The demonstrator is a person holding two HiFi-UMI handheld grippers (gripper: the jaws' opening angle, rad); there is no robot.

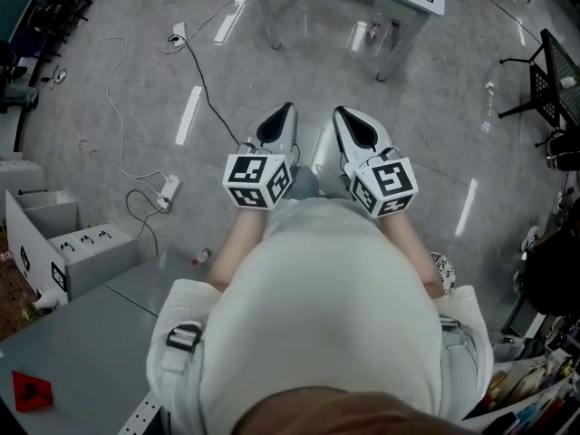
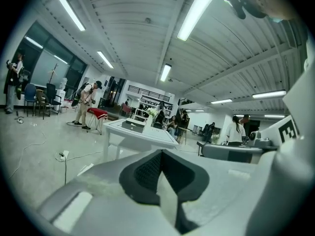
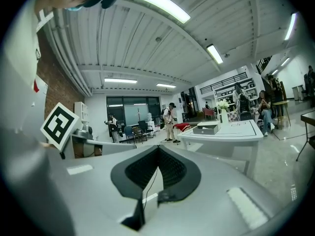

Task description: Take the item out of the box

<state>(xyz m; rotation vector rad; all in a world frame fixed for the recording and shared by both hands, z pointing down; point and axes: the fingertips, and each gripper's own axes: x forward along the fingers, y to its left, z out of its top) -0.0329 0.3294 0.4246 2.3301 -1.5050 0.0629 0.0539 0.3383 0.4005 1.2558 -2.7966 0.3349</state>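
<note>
The flat pale-grey rectangular box [image 3: 206, 128] lies on the white bench [image 3: 241, 130], near a vase of white flowers [image 3: 223, 113]. Its item is hidden. The box is probably light and stiff, so grip it at a lid edge. The left hand-held gripper [image 1: 288, 109] and right hand-held gripper [image 1: 339, 112] are fully closed and empty, well short of the bench.

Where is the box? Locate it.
In the right gripper view, the box sits on the white table right of centre, beside a vase of flowers.
</note>
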